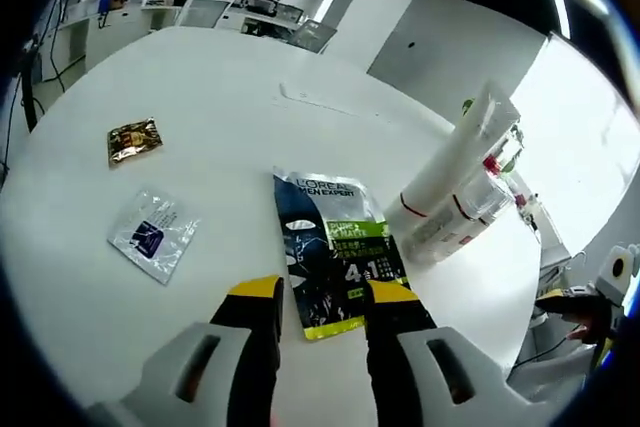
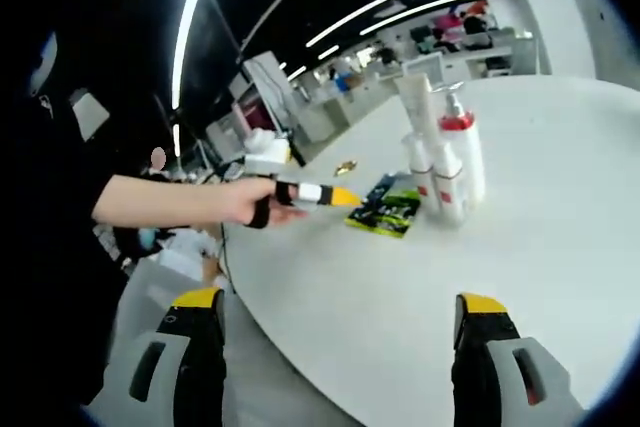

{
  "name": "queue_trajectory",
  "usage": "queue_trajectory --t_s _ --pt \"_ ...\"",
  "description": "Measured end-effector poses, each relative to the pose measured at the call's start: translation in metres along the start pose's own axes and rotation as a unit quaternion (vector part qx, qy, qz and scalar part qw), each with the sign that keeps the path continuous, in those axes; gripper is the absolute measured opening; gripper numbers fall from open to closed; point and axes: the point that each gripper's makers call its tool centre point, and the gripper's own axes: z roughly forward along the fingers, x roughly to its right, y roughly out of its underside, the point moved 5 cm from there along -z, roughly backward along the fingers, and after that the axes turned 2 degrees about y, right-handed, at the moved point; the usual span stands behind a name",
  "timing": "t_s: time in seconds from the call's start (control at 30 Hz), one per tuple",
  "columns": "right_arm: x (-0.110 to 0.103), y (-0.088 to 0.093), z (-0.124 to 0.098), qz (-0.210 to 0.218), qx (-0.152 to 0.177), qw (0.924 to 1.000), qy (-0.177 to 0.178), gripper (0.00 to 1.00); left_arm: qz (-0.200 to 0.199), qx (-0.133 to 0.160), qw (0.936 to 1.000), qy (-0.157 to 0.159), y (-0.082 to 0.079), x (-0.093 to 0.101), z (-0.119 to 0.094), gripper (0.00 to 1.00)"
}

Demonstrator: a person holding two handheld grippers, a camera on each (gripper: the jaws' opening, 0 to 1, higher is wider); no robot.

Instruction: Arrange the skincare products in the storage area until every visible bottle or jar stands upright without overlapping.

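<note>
Between the parted left hand-held gripper (image 1: 322, 309), a sachet (image 1: 335, 252) reads "L'OREAL MEN EXPERT".

Dark sachet (image 1: 335, 252): "L'OREAL MEN EXPERT", "4 1".

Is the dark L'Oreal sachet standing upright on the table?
No, the L'Oreal sachet lies flat on the white table, just ahead of the left gripper in the left gripper view.
</note>
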Motion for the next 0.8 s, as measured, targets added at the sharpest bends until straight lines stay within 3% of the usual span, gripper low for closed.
queue_trajectory --t_s 0.47,0.8 --pt "0.006 0.016 0.003 -0.013 -0.032 0.9994 0.007 0.99 0.058 0.008 0.9982 0.012 0.002 0.003 -0.034 0.39" --pt "0.005 0.018 0.006 -0.025 -0.043 0.9987 0.009 0.99 0.110 0.007 0.9930 0.043 0.010 0.009 -0.065 0.59"
